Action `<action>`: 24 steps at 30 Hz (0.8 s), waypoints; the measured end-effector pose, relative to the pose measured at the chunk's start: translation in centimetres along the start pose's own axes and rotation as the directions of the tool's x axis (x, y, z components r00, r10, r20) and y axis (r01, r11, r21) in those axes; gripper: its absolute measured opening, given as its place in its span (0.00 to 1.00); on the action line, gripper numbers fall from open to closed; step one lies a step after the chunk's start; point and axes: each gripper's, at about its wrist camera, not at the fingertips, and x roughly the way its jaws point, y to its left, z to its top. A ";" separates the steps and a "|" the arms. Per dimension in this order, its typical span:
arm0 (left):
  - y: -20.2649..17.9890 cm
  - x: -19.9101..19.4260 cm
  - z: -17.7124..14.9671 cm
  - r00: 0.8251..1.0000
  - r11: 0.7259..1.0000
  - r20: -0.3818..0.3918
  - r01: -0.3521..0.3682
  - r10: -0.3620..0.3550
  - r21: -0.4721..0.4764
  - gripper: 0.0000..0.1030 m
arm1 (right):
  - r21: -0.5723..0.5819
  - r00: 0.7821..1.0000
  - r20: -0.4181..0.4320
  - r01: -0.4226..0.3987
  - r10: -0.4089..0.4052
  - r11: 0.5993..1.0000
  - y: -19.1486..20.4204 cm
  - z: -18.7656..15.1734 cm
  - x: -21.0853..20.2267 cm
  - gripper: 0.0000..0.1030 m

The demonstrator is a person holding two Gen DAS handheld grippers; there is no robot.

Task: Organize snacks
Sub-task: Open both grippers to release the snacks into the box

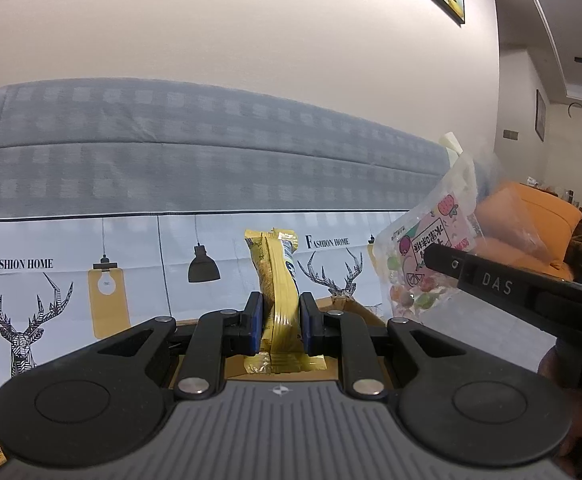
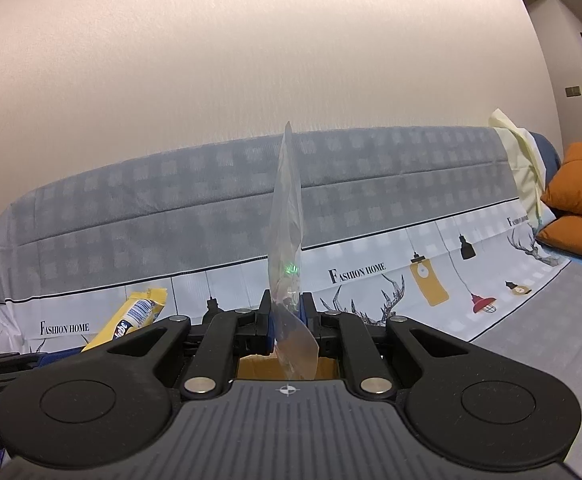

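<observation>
Left tool clamps yellow snack pack; right tool pinches candy bag.

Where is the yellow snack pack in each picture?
Left wrist: the yellow pack stands upright at centre, clamped in the left gripper.
Right wrist: the same pack shows tilted at the lower left, partly behind the gripper's frame.
Shared landmark: the sofa cover printed "FASHION HOME" with deer and lamps lies behind the pack in both.
</observation>
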 end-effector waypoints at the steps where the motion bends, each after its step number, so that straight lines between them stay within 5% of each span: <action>1: 0.0 0.0 0.0 1.000 1.000 0.001 0.001 -0.001 0.000 0.20 | -0.001 1.000 0.001 0.000 0.000 1.000 0.0 0.0 0.0 0.12; 7: -0.2 0.1 -0.1 1.000 1.000 -0.011 0.029 -0.029 -0.006 0.22 | -0.007 1.000 0.008 0.003 -0.003 1.000 0.3 -0.1 -0.2 0.13; 10: -0.3 0.3 -0.2 0.999 0.999 -0.028 0.033 -0.033 0.000 0.41 | -0.012 1.000 0.003 0.004 -0.004 1.000 0.4 -0.1 0.0 0.17; 12: -0.4 0.2 -0.2 0.999 1.000 -0.025 0.030 -0.030 0.002 0.42 | -0.017 1.000 0.000 0.012 -0.012 1.000 0.5 -0.2 0.0 0.44; 14: -0.3 0.2 -0.2 0.999 1.000 -0.023 0.025 -0.025 -0.005 0.42 | -0.014 0.999 0.008 0.033 -0.033 0.999 0.5 -0.2 0.0 0.54; 24: 0.4 -0.2 0.0 1.000 1.000 -0.026 -0.015 0.014 -0.015 0.41 | 0.004 0.999 0.004 0.038 -0.038 0.999 1.4 0.0 0.3 0.57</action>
